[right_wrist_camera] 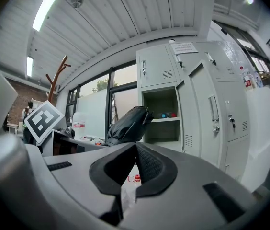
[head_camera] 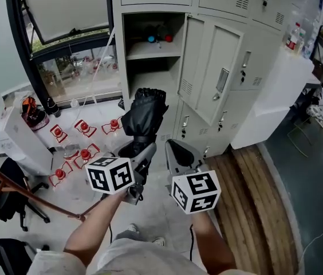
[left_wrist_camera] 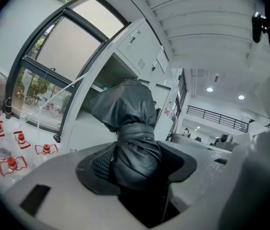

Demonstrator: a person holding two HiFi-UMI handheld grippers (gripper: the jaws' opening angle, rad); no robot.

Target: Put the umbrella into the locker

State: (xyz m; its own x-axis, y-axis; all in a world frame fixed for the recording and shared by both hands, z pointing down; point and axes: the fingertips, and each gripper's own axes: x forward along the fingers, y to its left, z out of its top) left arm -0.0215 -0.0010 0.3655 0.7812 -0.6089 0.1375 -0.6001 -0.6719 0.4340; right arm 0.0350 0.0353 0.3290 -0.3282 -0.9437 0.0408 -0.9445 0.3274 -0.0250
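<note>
The umbrella stands between the jaws of the left tool, in front of the locker's open compartment, its door swung right, the right tool just beside it.

Colour key. The umbrella is showing glossy black throughout. The left gripper and right gripper are presenting light grey bodies with black pads (the pads are bearing a fine dotted texture), and their marker cubes are displaying black square patterns on white. The lockers are appearing pale grey-white, the window frame black, and the coat stand reddish brown. The plank strip is showing brown wood grain, and the small floor items red and white.
</note>
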